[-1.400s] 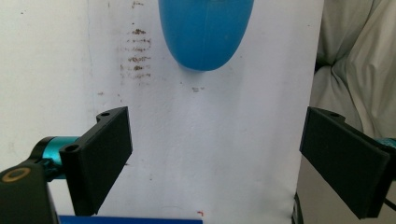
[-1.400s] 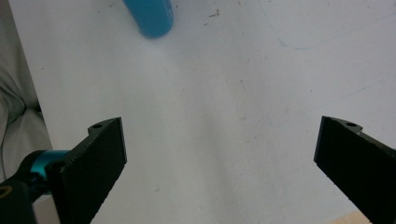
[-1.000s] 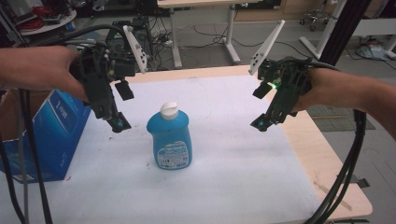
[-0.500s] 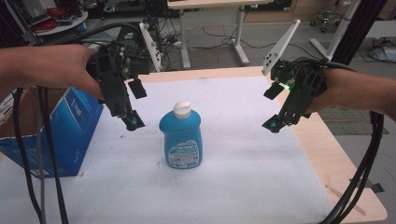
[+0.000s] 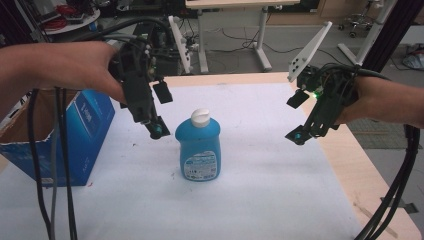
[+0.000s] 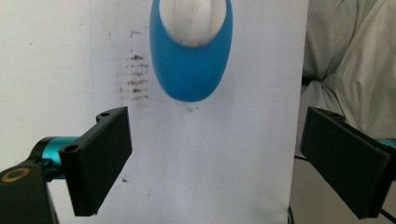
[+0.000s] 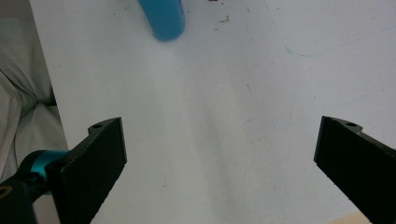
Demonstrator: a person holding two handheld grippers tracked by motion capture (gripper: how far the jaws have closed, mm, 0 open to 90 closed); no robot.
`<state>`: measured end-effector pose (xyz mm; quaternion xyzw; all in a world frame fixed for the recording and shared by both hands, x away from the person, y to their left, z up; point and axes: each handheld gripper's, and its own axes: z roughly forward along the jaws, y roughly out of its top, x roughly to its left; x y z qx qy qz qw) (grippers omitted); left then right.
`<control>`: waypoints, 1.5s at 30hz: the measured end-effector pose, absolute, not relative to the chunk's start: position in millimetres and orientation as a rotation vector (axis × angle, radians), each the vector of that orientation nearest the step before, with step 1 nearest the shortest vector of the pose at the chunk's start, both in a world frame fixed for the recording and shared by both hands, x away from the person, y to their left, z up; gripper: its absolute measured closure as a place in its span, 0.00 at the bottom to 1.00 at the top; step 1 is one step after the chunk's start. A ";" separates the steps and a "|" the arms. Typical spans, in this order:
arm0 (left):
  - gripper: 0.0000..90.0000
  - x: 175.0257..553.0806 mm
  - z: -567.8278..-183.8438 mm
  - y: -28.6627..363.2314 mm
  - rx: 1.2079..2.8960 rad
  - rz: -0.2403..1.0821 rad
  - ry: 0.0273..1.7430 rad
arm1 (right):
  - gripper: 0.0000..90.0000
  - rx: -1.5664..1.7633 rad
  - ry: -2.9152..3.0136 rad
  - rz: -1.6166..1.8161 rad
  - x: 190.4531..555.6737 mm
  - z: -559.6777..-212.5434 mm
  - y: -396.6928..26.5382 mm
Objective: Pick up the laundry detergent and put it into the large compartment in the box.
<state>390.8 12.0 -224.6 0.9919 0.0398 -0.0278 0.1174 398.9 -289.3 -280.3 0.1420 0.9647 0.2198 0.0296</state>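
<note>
The bench [image 5: 280, 190], covered with a white sheet, takes up most of the high view, its bare wooden edge running down the right side. At the left of that frame a blue cardboard box [image 5: 75, 135] stands open at the bench's edge, a thing neither gripper view takes in. Near the centre of the high view the blue bottle [image 5: 199, 145] stands upright on the sheet, white cap on top and label facing the camera. The left gripper view sees the bottle [image 6: 191, 60] from above, at the top centre of its frame, as a blue oval with the white cap inside it; the right gripper view catches just a blue edge of the bottle [image 7: 163, 18] at its top left. In the high view the left gripper [image 5: 156, 129] hangs just left of the bottle's shoulder, pointing down, apart from it. The right gripper [image 5: 296, 136] hangs well apart at centre right, above the sheet's right edge. Each gripper view shows its own black jaws spread wide with nothing but white sheet between them.
</note>
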 end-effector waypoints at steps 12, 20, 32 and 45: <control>0.10 392.2 -223.2 -10.5 2.896 -0.079 0.089 | 0.02 0.427 2.973 0.693 399.0 -279.8 -289.0; 0.10 396.7 -226.6 -20.4 2.893 -0.073 0.083 | 0.02 0.422 2.971 0.703 399.7 -279.8 -289.2; 0.10 403.6 -237.6 -32.0 2.897 -0.072 0.083 | 0.02 0.417 2.971 0.709 401.4 -280.4 -287.5; 0.10 408.9 -258.2 -44.8 2.920 -0.090 0.080 | 0.02 0.419 2.971 0.728 403.5 -282.3 -289.1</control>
